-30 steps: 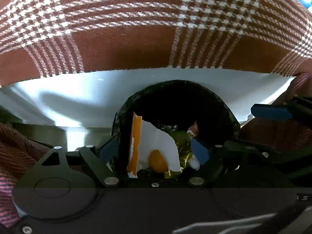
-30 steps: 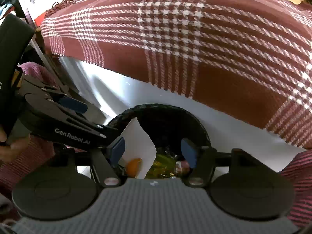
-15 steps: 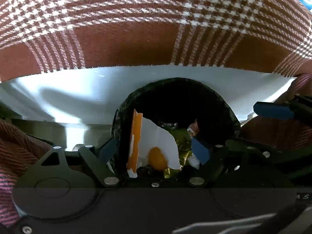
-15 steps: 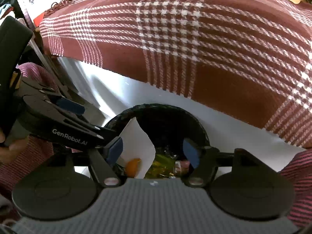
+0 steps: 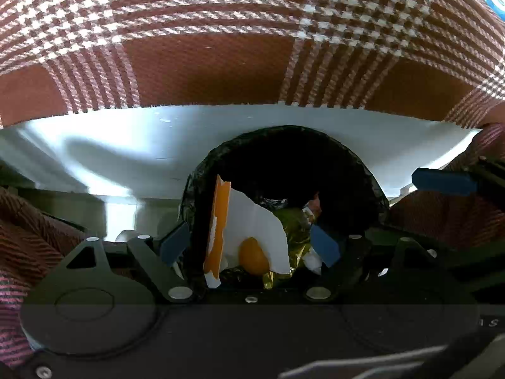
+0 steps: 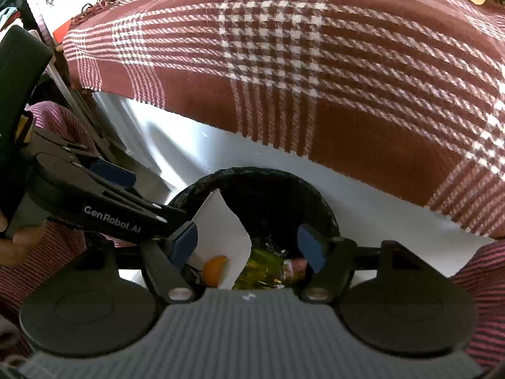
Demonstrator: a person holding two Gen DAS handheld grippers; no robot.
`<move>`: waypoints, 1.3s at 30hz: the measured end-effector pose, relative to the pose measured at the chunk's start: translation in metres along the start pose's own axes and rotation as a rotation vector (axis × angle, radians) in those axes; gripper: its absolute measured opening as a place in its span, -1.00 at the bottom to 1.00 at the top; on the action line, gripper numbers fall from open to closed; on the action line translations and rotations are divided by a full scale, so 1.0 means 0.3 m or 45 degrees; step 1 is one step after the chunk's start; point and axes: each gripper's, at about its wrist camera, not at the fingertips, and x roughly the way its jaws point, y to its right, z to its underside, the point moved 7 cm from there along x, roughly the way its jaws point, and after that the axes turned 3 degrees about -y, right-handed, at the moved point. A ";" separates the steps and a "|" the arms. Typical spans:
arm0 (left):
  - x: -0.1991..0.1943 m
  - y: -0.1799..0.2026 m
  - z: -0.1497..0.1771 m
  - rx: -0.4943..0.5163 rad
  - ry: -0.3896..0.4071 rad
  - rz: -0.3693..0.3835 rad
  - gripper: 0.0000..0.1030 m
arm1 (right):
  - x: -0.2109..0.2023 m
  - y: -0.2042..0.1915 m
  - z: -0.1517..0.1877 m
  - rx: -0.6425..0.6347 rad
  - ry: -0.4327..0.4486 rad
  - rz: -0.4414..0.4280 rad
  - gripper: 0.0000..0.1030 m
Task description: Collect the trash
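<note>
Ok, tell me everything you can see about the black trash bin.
The black trash bin is round, lined with a crinkled black plastic bag folded over its rim. It stands upright below the edge of a table draped in a red plaid cloth. Inside lie a torn white and orange wrapper, a gold foil wrapper and a reddish scrap. Both grippers, left and right, hover open above its mouth.

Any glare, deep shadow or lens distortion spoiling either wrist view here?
Left wrist: glare on the white surface, the far inside of the black-lined bin lost in shadow. Right wrist: fisheye bows the plaid blanket; bin contents stay readable.
</note>
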 end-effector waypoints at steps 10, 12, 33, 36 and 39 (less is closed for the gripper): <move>0.000 0.008 0.001 0.024 0.012 0.005 0.65 | 0.000 -0.002 0.001 0.003 -0.002 0.002 0.56; -0.003 0.008 0.001 0.030 0.018 0.004 0.71 | 0.001 -0.001 0.003 0.005 -0.003 0.005 0.56; -0.008 -0.001 0.003 0.019 0.029 -0.006 0.83 | -0.002 -0.003 0.006 0.010 -0.003 0.005 0.56; -0.007 -0.002 0.002 0.015 0.028 -0.010 0.87 | -0.002 -0.002 0.006 0.010 -0.003 0.006 0.56; -0.006 0.002 0.002 0.006 0.025 -0.008 0.87 | -0.002 -0.002 0.007 0.010 -0.003 0.005 0.56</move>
